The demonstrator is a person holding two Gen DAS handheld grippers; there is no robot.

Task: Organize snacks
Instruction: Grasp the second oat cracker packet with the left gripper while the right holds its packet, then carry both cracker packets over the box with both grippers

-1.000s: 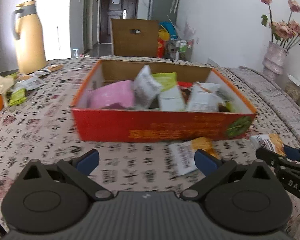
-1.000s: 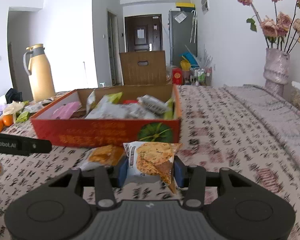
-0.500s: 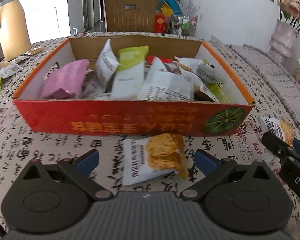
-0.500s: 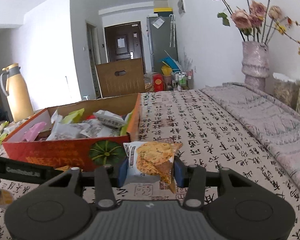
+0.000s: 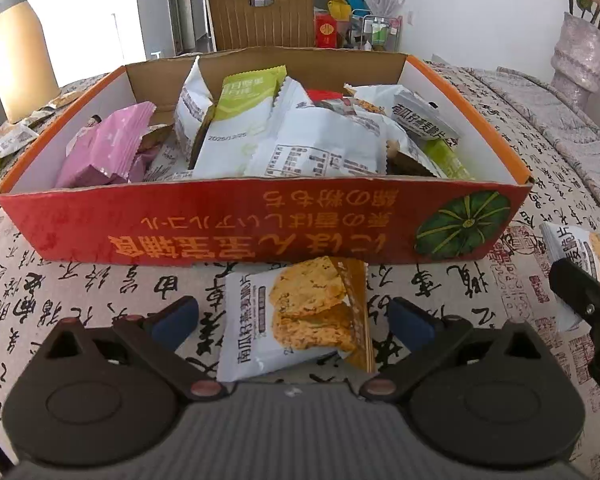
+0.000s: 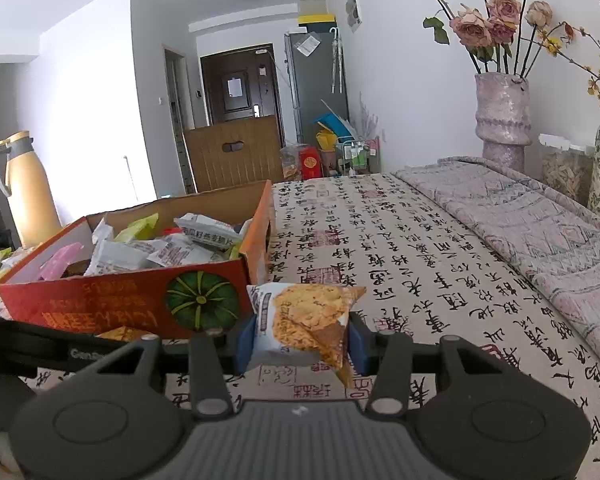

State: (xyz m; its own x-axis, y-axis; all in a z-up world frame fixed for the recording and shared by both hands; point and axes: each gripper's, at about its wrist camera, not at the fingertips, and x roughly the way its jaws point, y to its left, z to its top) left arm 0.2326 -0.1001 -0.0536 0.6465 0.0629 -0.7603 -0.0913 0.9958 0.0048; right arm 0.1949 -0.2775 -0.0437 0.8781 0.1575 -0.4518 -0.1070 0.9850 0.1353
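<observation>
Calligraphy-print cloth covers the table (image 5: 100,280), where the red cardboard box (image 5: 260,220) already holds many packets. Right tongs (image 6: 300,338) clench one white cracker packet (image 6: 300,320); left tongs (image 5: 294,320) gape around another cracker packet (image 5: 292,320) lying before the box.

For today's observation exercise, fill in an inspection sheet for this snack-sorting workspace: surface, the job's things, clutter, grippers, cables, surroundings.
Surface: calligraphy-print tablecloth.
Job's things: red cardboard box crowded with snack packets; one cracker packet lying on the cloth in front of it.
Clutter: loose wrappers beside the yellow thermos.
Grippers: left gripper open, astride the lying packet; right gripper shut on a second cracker packet.
Cables: nothing seen.
Surroundings: vase of dried roses, brown chair, dark door.
</observation>
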